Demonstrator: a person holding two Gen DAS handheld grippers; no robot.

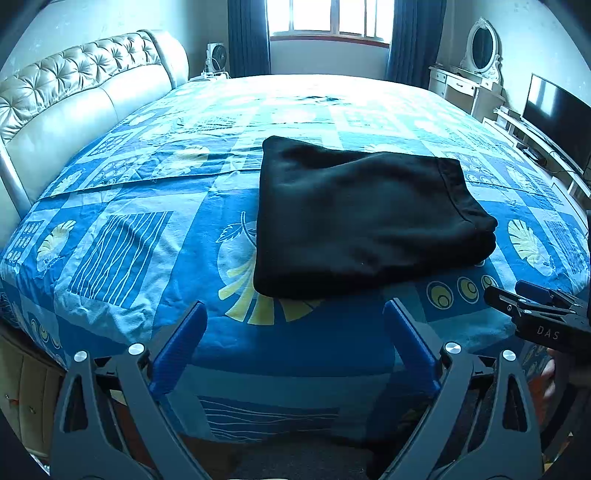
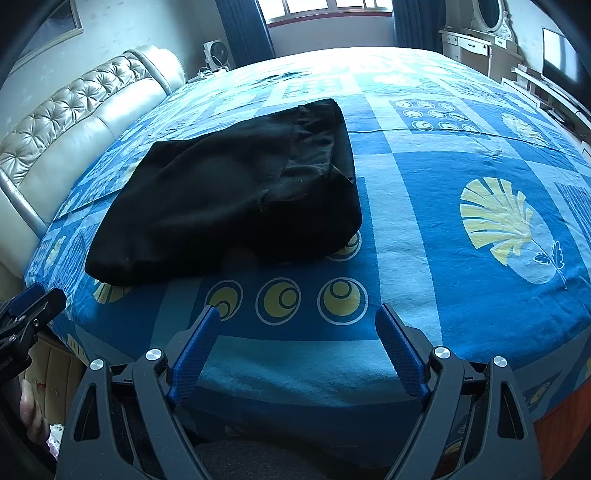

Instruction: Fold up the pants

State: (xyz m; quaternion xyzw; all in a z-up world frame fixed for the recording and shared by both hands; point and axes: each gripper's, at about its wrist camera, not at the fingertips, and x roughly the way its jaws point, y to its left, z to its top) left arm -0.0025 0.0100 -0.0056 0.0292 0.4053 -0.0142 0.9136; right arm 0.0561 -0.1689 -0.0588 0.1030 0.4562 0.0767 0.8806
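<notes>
Black pants (image 1: 362, 214) lie folded into a compact rectangle on the blue patterned bed sheet (image 1: 147, 229); they also show in the right wrist view (image 2: 236, 195), with the waistband at the far right end. My left gripper (image 1: 295, 310) is open and empty, held near the bed's front edge, short of the pants. My right gripper (image 2: 297, 314) is open and empty, also at the front edge, to the right of the pants. The right gripper shows at the right edge of the left wrist view (image 1: 524, 299). The left gripper shows at the left edge of the right wrist view (image 2: 29, 310).
A tufted beige headboard (image 1: 74, 88) runs along the bed's left side. A window with blue curtains (image 1: 328, 22) is at the far end. A white dresser with mirror (image 1: 476, 66) and a TV (image 1: 557, 118) stand on the right. A small fan (image 1: 216, 57) sits by the headboard.
</notes>
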